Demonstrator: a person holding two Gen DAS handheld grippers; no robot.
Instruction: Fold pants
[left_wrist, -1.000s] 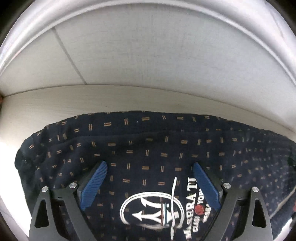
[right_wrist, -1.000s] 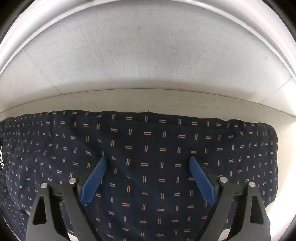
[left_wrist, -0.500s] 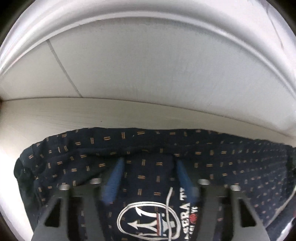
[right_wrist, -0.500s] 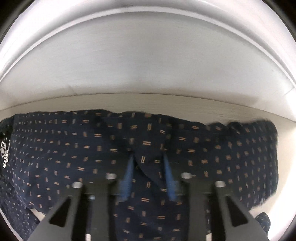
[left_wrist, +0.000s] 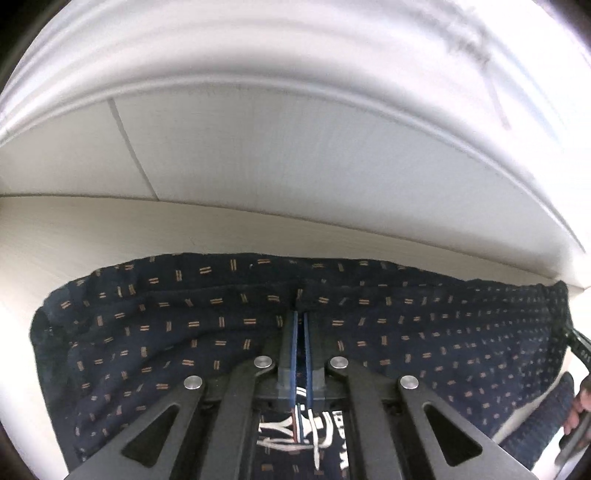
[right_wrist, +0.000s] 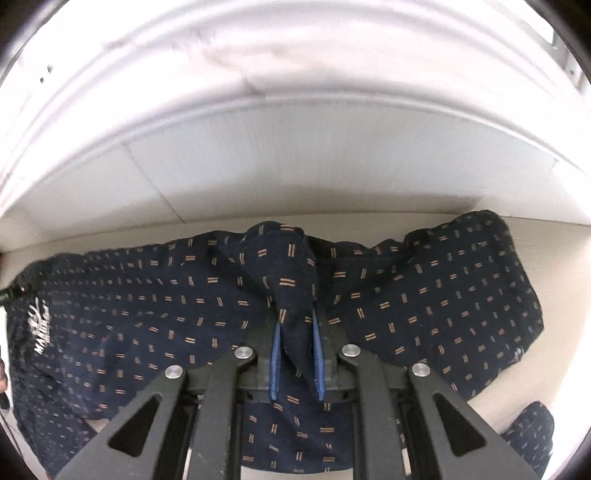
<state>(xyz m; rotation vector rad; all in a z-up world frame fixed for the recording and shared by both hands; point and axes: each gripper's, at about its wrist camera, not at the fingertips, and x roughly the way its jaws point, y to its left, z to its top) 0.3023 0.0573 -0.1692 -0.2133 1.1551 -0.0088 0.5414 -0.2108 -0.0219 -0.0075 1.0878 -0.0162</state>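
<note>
Pale wood-grain surface (left_wrist: 110, 236) under a white wall, navy dash-patterned fabric pants (left_wrist: 406, 325) spread across it, left gripper (left_wrist: 300, 321) and right gripper (right_wrist: 295, 321) jaws both pinching raised folds; likely risk: a thin pinch slipping during lifting, leaving the fold crooked.

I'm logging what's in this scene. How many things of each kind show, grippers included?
Navy pants with tan dash pattern: 1
Black two-finger grippers with blue pads, left gripper and right gripper, each with jaws closed on a pinch of the pants: 2
Pale wooden table: 1
Total: 4
</note>
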